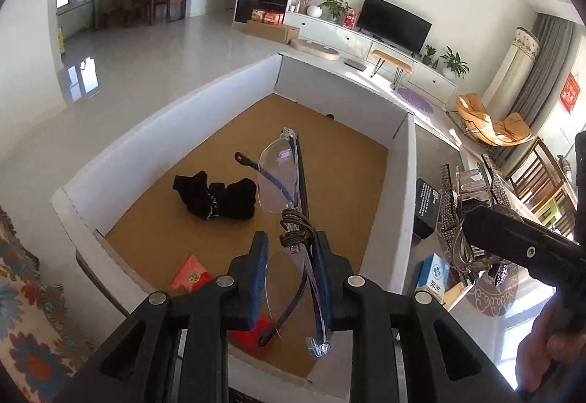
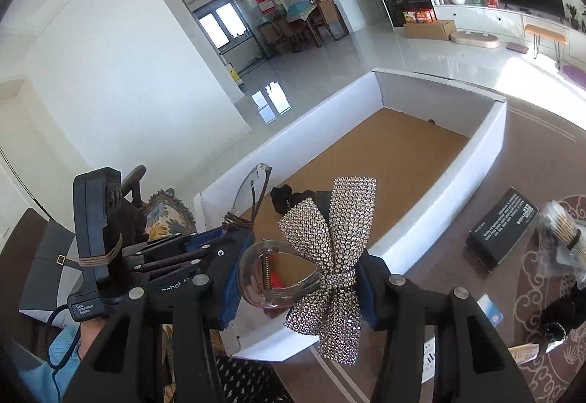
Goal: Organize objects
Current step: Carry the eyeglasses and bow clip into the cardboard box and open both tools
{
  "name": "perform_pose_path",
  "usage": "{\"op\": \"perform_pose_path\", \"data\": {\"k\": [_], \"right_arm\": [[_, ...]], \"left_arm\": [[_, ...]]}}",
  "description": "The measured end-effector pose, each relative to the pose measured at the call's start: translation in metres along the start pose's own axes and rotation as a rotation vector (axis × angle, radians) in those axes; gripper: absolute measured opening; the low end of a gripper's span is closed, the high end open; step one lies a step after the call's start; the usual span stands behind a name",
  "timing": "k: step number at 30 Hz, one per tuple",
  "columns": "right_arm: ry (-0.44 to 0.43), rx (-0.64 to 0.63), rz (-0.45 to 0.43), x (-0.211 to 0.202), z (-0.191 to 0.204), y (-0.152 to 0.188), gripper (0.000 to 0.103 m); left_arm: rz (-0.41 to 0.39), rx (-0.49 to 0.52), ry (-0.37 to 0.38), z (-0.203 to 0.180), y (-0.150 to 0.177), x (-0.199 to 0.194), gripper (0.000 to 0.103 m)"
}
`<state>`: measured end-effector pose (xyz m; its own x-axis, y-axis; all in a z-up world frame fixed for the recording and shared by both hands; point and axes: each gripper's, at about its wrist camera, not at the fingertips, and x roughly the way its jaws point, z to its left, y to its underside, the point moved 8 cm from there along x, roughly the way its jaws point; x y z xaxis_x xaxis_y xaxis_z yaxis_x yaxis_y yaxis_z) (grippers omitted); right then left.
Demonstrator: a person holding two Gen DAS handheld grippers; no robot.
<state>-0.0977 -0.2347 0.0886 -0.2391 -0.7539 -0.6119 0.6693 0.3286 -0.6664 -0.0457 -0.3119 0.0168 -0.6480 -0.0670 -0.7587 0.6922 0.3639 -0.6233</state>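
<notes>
Left gripper (image 1: 289, 273) clamped tight on folded rimless glasses (image 1: 280, 179), pinched at one lens and temple so the other lens sticks out forward, above the white cardboard box (image 1: 404, 183). Right gripper (image 2: 298, 284), jaws partly closed, holds a rhinestone bow hair clip (image 2: 331, 245) by its clear claw, bow facing forward, at the box's near wall. Both likely poised for dropping in. Box floor already has black socks (image 1: 216, 196) and a red packet (image 1: 188, 276). Black carton (image 2: 503, 232) waits outside on the table
</notes>
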Motion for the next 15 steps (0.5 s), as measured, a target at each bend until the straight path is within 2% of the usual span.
{"op": "perform_pose_path", "data": {"k": [5,6,7,8,9,10,12,15], "right_arm": [[0.050,-0.021,0.059,0.072,0.016,-0.005,0.053],[0.062,-0.008,0.076,0.084,0.013,-0.003,0.054],[0.068,0.004,0.096,0.094,0.008,0.000,0.061],[0.068,0.018,0.114,0.101,0.006,0.002,0.068],[0.072,0.030,0.117,0.104,0.003,0.004,0.070],[0.074,0.040,0.107,0.102,0.001,0.006,0.071],[0.058,0.042,0.076,0.090,0.000,0.008,0.078],[0.098,0.000,0.012,0.056,-0.010,0.014,0.087]], "left_arm": [[0.061,-0.024,-0.105,0.038,0.001,0.035,0.026],[0.083,-0.028,-0.114,0.041,0.002,0.043,0.031],[0.097,-0.032,-0.124,0.045,0.004,0.047,0.043],[0.097,-0.032,-0.131,0.047,0.005,0.048,0.051],[0.083,-0.030,-0.139,0.048,0.006,0.046,0.063],[0.064,-0.026,-0.141,0.047,0.007,0.043,0.068],[0.044,-0.030,-0.124,0.042,0.008,0.035,0.068],[0.011,-0.031,-0.047,0.018,0.014,0.015,0.068]]}}
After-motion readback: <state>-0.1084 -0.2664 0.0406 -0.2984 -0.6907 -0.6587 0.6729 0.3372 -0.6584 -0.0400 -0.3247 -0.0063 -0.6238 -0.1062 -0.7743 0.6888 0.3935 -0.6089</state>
